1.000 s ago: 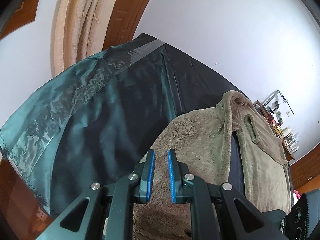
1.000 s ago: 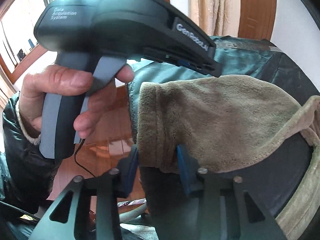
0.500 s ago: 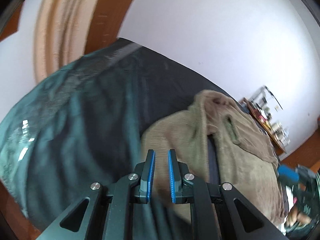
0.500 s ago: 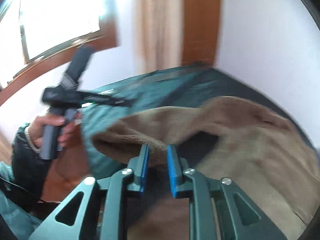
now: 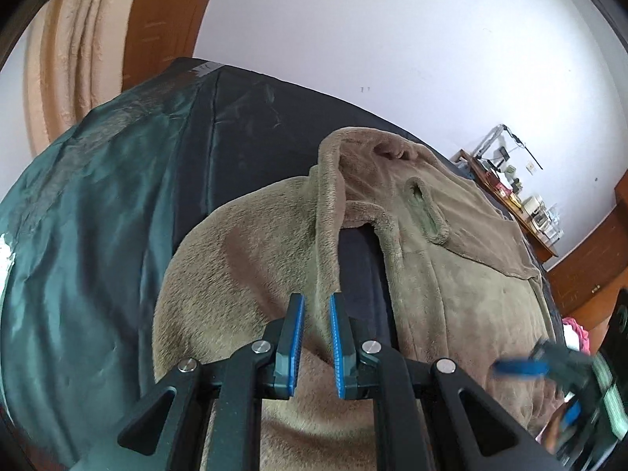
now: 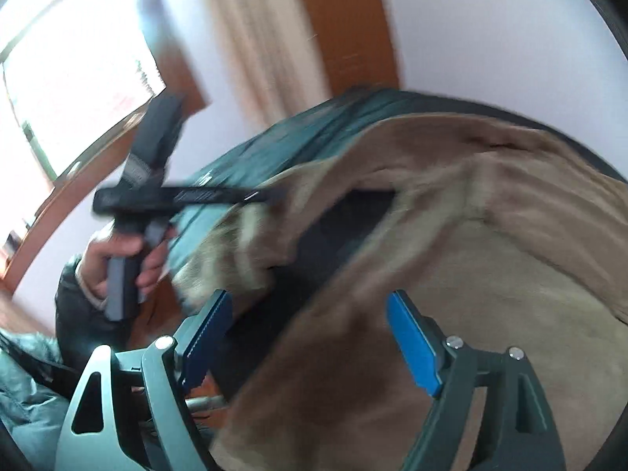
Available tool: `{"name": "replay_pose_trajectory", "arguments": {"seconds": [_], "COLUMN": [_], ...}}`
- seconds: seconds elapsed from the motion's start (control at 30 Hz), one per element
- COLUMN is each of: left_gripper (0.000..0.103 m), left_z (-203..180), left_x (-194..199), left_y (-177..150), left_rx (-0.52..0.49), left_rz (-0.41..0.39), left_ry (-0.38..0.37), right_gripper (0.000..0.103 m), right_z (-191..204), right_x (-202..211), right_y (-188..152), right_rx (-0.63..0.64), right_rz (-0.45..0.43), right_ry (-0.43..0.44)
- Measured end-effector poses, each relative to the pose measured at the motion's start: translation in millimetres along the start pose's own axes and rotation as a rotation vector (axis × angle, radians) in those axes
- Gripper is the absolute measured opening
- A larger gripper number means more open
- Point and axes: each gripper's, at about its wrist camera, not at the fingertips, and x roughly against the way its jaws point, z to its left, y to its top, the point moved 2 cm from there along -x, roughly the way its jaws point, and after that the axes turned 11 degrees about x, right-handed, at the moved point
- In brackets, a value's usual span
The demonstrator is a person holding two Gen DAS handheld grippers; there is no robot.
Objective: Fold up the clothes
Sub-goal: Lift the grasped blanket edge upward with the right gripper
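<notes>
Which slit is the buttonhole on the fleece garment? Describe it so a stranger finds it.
Start at the dark green satin cover, then the plush olive-brown fleece garment lying on it. On its right flap sits the buttonhole: a narrow slit with a raised, stitched rim, the only opening there.

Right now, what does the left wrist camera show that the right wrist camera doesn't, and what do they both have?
Only the left wrist view shows the left gripper closed on a fold of the fleece garment, the garment's pocket slit, and a cluttered shelf by the far wall.

Only the right wrist view shows the right gripper open above the fleece, the bright window, and the person's hand on the left gripper's handle.

Both show the fleece on the dark green cover, the curtain and the white wall.
</notes>
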Motion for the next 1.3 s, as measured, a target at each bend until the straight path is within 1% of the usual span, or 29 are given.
{"name": "replay_pose_trajectory", "arguments": {"seconds": [0.07,0.17,0.3,0.37,0.4,0.43,0.47,0.5,0.57,0.6,0.63,0.7,0.87,1.0,1.07,1.1,1.13,1.17,1.2,1.23,1.27,1.3], "left_gripper": [0.014,0.014,0.014,0.014,0.014,0.014,0.014,0.014,0.014,0.014,0.014,0.014,0.014,0.014,0.014,0.014,0.014,0.014,0.014,0.014,0.014,0.014], "left_z": [3.9,10.5,15.3,16.5,17.0,17.0,17.2,17.3,16.8,16.2,14.0,7.7,-15.8,-39.9,-52.8,-60.1,-67.2,-72.1,-76.8,-78.7,-79.7,-80.4], "left_x": [2.6,6.2,6.0,5.5,5.2,4.3,3.6,2.8,2.0,2.0,2.1,2.6,-3.0,-21.7,-31.9,-36.7,-41.0,-44.2,-47.3,-47.9,-49.1,-50.2], "left_y": [-0.7,-0.7,0.1,0.7,0.9,1.0,1.1,1.2,1.7,2.2,3.1,5.1,5.7,-3.4,-8.8,-12.5,-16.3,-18.7,-21.1,-23.2,-24.4,-25.4], "left_rx": [0.011,0.025,0.033,0.037,0.039,0.039,0.041,0.042,0.042,0.041,0.037,0.025,-0.022,-0.071,-0.1,-0.121,-0.141,-0.154,-0.167,-0.17,-0.17,-0.169], "left_rz": [-0.006,-0.009,-0.006,-0.005,-0.005,-0.004,-0.002,0.0,0.001,0.0,-0.001,-0.004,0.007,0.057,0.086,0.099,0.11,0.119,0.128,0.131,0.133,0.135], "left_ry": [0.004,0.007,0.005,0.0,-0.003,-0.005,-0.007,-0.008,-0.011,-0.013,-0.015,-0.023,-0.046,-0.055,-0.06,-0.063,-0.063,-0.065,-0.067,-0.068,-0.067,-0.067], "right_gripper": [0.084,0.084,0.082,0.073,0.059,0.049,0.044,0.035,0.031,0.026,0.014,0.008,0.008,0.008,0.008,0.008,0.009,0.009,0.016,0.03,0.039,0.057], "right_z": [20.7,44.2,62.5,64.3,62.5,60.2,57.9,55.6,51.0,48.7,46.4,41.7,-1.6,-38.7,-61.6,-72.3,-82.1,-92.0,-101.9,-107.7,-110.2,-111.5], "right_x": [-22.9,-55.8,-83.3,-93.1,-91.9,-86.4,-80.8,-75.3,-64.1,-58.5,-53.0,-41.7,17.4,67.8,87.2,95.7,99.3,99.5,99.7,95.9,89.0,82.3], "right_y": [4.9,7.5,9.8,9.6,9.8,10.7,11.5,12.3,13.9,14.7,15.6,17.2,7.4,-1.8,-12.2,-18.2,-24.5,-31.0,-37.3,-42.9,-47.7,-50.9], "right_rx": [0.055,0.123,0.209,0.21,0.204,0.2,0.197,0.193,0.187,0.183,0.18,0.173,0.07,-0.019,-0.087,-0.126,-0.174,-0.227,-0.281,-0.331,-0.379,-0.421], "right_rz": [0.052,0.135,0.187,0.212,0.209,0.193,0.177,0.161,0.128,0.112,0.096,0.064,-0.037,-0.119,-0.138,-0.139,-0.134,-0.127,-0.12,-0.116,-0.113,-0.113], "right_ry": [0.052,0.066,0.061,0.06,0.057,0.043,0.029,0.015,-0.012,-0.026,-0.039,-0.067,-0.242,-0.389,-0.439,-0.45,-0.416,-0.351,-0.287,-0.211,-0.124,-0.046]}}
